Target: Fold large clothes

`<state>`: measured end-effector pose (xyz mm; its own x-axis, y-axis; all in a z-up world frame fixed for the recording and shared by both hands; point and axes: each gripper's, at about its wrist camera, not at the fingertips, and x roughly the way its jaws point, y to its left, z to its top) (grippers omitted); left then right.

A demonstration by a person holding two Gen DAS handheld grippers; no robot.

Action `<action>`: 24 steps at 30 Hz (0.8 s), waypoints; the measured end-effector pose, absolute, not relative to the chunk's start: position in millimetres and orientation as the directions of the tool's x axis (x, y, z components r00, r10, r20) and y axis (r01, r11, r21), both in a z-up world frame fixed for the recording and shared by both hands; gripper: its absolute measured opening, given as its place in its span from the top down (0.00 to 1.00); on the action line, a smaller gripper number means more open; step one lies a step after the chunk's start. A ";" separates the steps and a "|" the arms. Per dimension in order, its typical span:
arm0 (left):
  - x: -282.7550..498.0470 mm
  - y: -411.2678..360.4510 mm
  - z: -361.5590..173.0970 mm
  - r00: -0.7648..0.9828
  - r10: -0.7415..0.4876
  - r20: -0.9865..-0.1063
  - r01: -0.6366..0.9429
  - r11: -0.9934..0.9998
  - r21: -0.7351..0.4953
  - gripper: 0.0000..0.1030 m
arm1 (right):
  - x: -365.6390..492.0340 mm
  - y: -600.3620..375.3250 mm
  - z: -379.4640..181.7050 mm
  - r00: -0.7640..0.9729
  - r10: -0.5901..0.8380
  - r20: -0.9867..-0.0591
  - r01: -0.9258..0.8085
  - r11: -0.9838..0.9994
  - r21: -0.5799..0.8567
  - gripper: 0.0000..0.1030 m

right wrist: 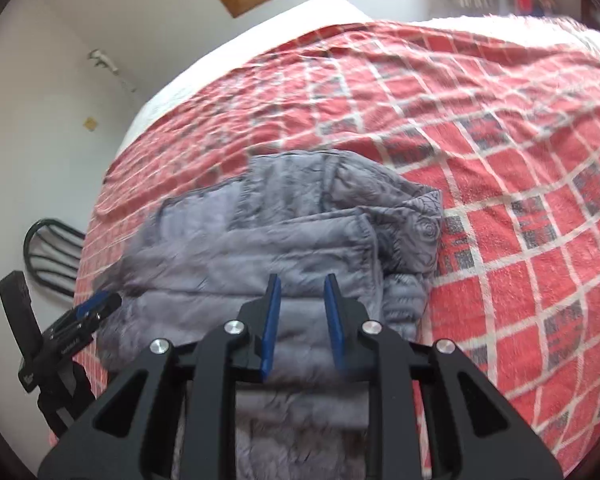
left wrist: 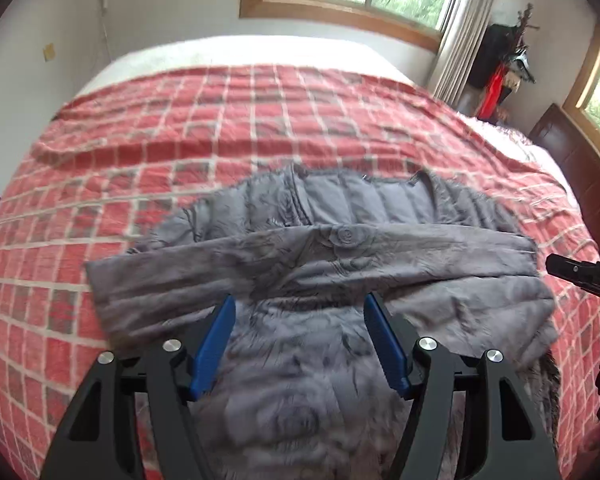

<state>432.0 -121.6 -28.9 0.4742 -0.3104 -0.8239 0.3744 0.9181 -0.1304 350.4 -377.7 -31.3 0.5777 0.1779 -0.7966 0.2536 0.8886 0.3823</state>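
Two grippers are in play over the bed, both angled down at a grey jacket (left wrist: 324, 248) spread on a red checked blanket (left wrist: 180, 128).

Left gripper (left wrist: 300, 312) first: its blue pads (left wrist: 216, 344) stand wide apart with nothing pinched between them. The furry grey fabric just runs underneath the gap, and I can't tell if the tips actually brush it or hover a bit above. In the right wrist view you can also catch the left gripper (right wrist: 96, 304) poking in from the lower left edge, right at the side of the jacket.

Right gripper (right wrist: 302, 284): jaws are a lot narrower, but there's still a clear gap between the blue pads (right wrist: 270, 320), and no cloth is caught in it. The quilted part of the jacket (right wrist: 284, 240) shows through the gap, below the fingers. From the left wrist view only the black tip of the right gripper (left wrist: 580, 272) sticks in from the right edge, beside the end of the sleeve.

The jacket itself lies on the near part of the blanket, collar towards the far side, with one sleeve (left wrist: 312, 264) folded flat across the body from side to side. A rose pattern is pressed into the fabric. No containers anywhere on the bed, just the blanket and a white sheet (left wrist: 236, 50) showing past its far edge.
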 end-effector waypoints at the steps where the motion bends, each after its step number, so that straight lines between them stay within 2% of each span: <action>1: 418.3 -117.9 -20.2 0.493 -0.329 -0.805 0.388 0.912 -0.135 0.36 | 344.0 -371.3 -25.8 0.582 0.179 -0.793 0.232 0.898 0.373 0.78; 6: 383.9 -120.8 -23.1 0.485 -0.342 -0.805 0.431 0.894 -0.121 0.36 | 333.8 -350.9 -26.0 0.567 0.183 -0.803 0.185 0.922 0.341 0.78; 8: 390.4 -124.2 -40.1 0.448 -0.322 -0.834 0.417 0.900 -0.123 0.36 | 338.9 -351.7 -42.1 0.528 0.150 -0.836 0.226 0.924 0.309 0.78; 10: 399.4 -124.1 -56.6 0.425 -0.300 -0.854 0.403 0.907 -0.118 0.33 | 344.1 -355.2 -59.9 0.492 0.152 -0.857 0.248 0.919 0.305 0.83; 14: 405.3 -118.1 -65.8 0.385 -0.327 -0.863 0.392 0.905 -0.167 0.34 | 343.8 -360.7 -77.4 0.491 0.192 -0.850 0.258 0.900 0.352 0.83; 20: 360.1 -70.3 -29.4 0.414 -0.376 -0.829 0.421 0.886 -0.192 0.34 | 285.9 -348.4 -41.4 0.580 0.230 -0.782 0.152 0.912 0.381 0.69; 24: 301.3 -5.4 -17.8 0.427 -0.378 -0.821 0.435 0.882 -0.181 0.32 | 205.5 -336.3 -36.4 0.600 0.266 -0.754 0.078 0.919 0.387 0.60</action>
